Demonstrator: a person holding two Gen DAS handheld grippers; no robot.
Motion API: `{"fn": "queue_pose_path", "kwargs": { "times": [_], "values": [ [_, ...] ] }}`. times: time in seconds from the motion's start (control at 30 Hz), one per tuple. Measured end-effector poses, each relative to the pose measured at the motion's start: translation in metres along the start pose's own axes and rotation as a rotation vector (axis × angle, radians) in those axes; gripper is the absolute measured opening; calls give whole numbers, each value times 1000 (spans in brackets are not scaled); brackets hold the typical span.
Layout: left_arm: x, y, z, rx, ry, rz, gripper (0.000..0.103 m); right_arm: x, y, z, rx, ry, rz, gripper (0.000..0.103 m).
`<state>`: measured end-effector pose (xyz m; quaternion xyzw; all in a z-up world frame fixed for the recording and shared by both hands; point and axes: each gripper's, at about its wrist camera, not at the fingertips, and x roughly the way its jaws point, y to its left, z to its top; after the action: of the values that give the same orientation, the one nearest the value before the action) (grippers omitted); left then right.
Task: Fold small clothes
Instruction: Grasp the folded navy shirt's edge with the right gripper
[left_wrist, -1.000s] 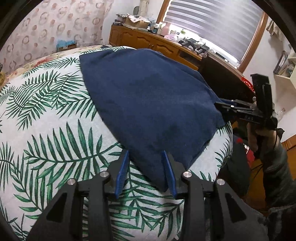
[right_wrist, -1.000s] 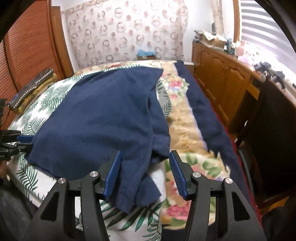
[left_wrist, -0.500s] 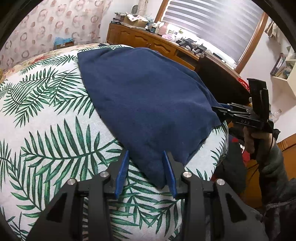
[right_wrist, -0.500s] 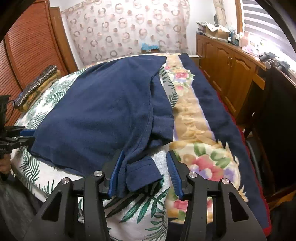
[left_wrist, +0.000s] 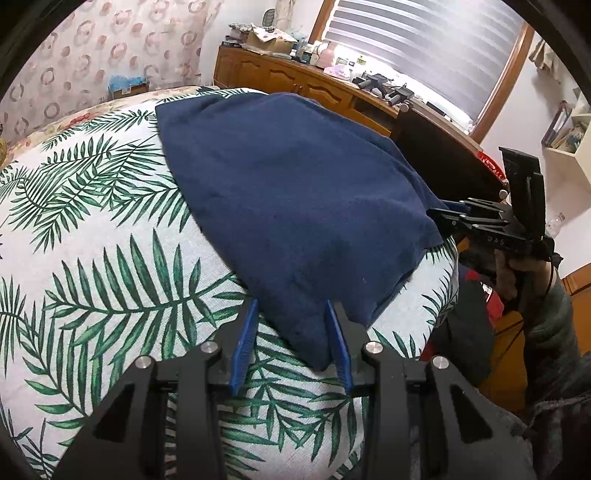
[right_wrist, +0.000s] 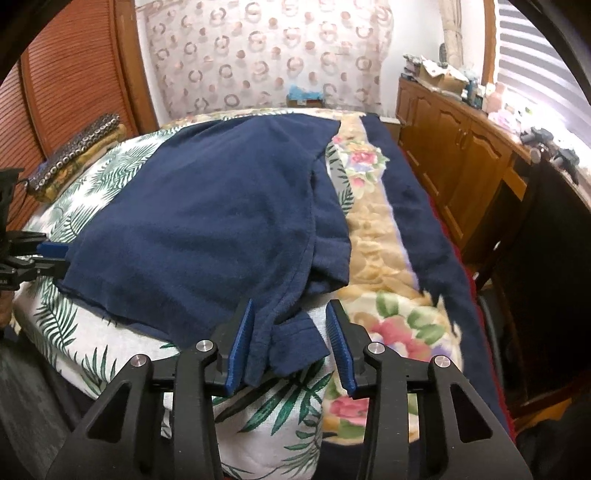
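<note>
2 tongs (left_wrist: 291, 306) (right_wrist: 290, 306) straddling navy garment (left_wrist: 295, 192) corners, right closing

A plain navy blue garment (left_wrist: 295, 206) is lying on a white bed cover (left_wrist: 92, 258) that is showing green palm-leaf prints. To the right, a cream blanket (right_wrist: 373, 236) is showing pink flowers and a navy border. The hand-held gripper (right_wrist: 290, 314) is wearing blue pads on black arms. The far curtain (right_wrist: 266, 51) is showing brownish rings on pale cloth.

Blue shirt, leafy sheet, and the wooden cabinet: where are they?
Blue shirt (left_wrist: 295, 206), left wrist view, middle of cloth.
Leafy sheet (left_wrist: 110, 258), left wrist view, bare printed part.
Wooden cabinet (right_wrist: 454, 147), right wrist view, door front.
</note>
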<state>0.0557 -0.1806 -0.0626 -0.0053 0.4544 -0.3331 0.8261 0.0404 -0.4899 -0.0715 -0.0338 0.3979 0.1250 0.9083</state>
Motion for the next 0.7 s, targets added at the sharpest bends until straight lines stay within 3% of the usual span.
{"fn": "queue_pose_path", "kwargs": {
  "times": [0.1,0.2,0.33,0.37,0.4,0.47,0.7],
  "values": [
    [0,-1,-2,-11,7,-40,36,4,1,-2,-5,12,10,34],
    [0,-2,-3,-16,15,-72,28,5,1,-2,-8,19,28,32],
    [1,-4,-3,-11,19,-83,5,3,1,-3,-9,29,58,26],
    [0,-5,-3,-6,14,-86,3,3,1,-3,-11,29,65,23],
    [-3,-7,-1,3,-4,-90,2,3,2,-3,-14,29,72,15],
    [-13,-11,4,23,-53,-103,2,3,4,-3,-19,20,94,9],
    [-49,-12,48,36,-212,-106,2,-25,-5,18,48,-130,137,7]
  ]
}}
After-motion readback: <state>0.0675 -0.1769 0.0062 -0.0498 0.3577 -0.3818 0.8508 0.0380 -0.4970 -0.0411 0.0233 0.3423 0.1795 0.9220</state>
